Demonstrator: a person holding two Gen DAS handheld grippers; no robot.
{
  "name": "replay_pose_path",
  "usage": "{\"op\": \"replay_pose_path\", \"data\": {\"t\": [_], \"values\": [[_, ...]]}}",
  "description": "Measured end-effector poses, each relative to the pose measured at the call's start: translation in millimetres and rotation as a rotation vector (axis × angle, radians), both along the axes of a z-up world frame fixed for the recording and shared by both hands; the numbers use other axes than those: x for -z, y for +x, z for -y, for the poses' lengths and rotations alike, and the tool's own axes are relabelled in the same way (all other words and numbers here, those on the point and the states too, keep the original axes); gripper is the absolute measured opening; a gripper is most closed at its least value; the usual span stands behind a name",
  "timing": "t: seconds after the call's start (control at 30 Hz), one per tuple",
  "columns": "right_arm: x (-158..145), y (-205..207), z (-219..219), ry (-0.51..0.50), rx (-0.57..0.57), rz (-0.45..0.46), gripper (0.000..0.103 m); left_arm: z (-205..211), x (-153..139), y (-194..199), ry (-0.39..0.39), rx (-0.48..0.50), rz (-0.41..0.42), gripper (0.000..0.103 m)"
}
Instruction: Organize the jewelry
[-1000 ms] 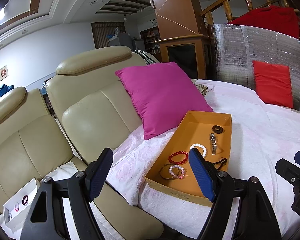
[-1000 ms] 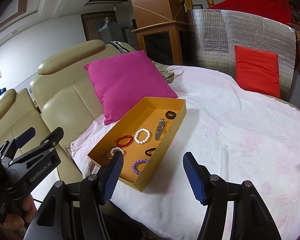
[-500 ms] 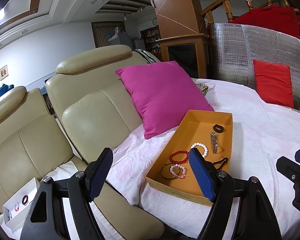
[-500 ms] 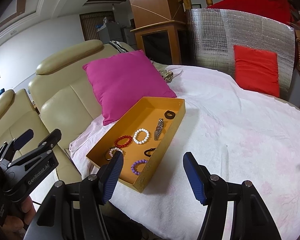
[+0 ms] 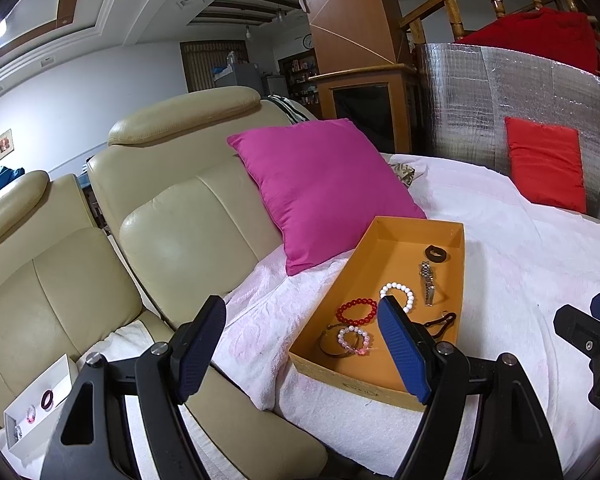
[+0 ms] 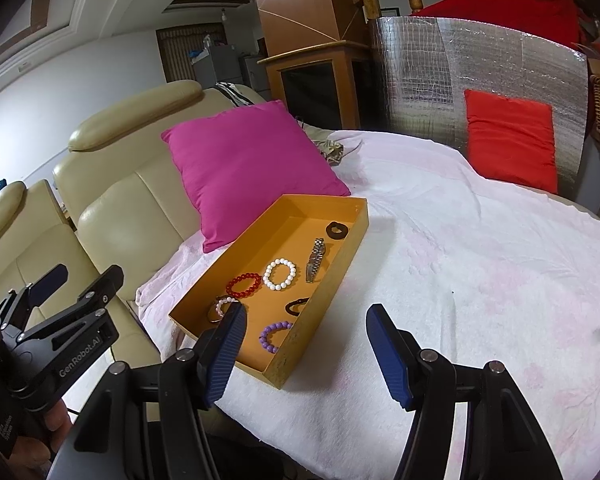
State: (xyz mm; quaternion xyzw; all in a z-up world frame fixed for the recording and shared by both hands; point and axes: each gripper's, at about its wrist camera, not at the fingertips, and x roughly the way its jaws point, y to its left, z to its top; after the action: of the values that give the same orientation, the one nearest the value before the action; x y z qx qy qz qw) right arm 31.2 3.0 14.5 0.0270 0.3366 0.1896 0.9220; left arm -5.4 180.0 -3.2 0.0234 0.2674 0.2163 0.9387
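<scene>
Left wrist view: the left tongs (image 5: 302, 344) stand open and empty. The orange tray (image 5: 462, 264) lies at 1 o'clock on the white-covered desk (image 5: 520, 248), long axis running toward 12, with the bracelets (image 5: 356, 310) nearest. A white box (image 5: 56, 372) sits at 8 o'clock on the sofa (image 5: 100, 272).

Right wrist view: the right tongs (image 6: 302, 350) are open, empty, tray at 11 o'clock. This pair looks nearer, though fisheye distortion hampers judging. "GenRobot.AI" reads on the left tool.

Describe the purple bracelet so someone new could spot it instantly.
Find the orange tray on the white cloth beside the magenta pillow. At the tray's near end lies the purple bracelet, just past the black hair tie. It is the only purple bead ring; others are red, white or pink.
</scene>
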Motion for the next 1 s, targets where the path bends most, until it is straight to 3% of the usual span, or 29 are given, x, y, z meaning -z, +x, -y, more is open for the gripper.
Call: {"op": "replay_pose_path", "data": {"t": [0.73, 1.0], "values": [[4.6, 15.0, -10.2, -0.009, 0.01, -0.01, 0.066, -8.0, 1.9, 8.4, -0.01, 0.002, -0.002, 0.079], [7.2, 22.1, 9.4, 0.015, 0.034, -0.011, 0.066, 8.4, 0.4, 16.2, 0.017, 0.017, -0.006, 0.079]]}}
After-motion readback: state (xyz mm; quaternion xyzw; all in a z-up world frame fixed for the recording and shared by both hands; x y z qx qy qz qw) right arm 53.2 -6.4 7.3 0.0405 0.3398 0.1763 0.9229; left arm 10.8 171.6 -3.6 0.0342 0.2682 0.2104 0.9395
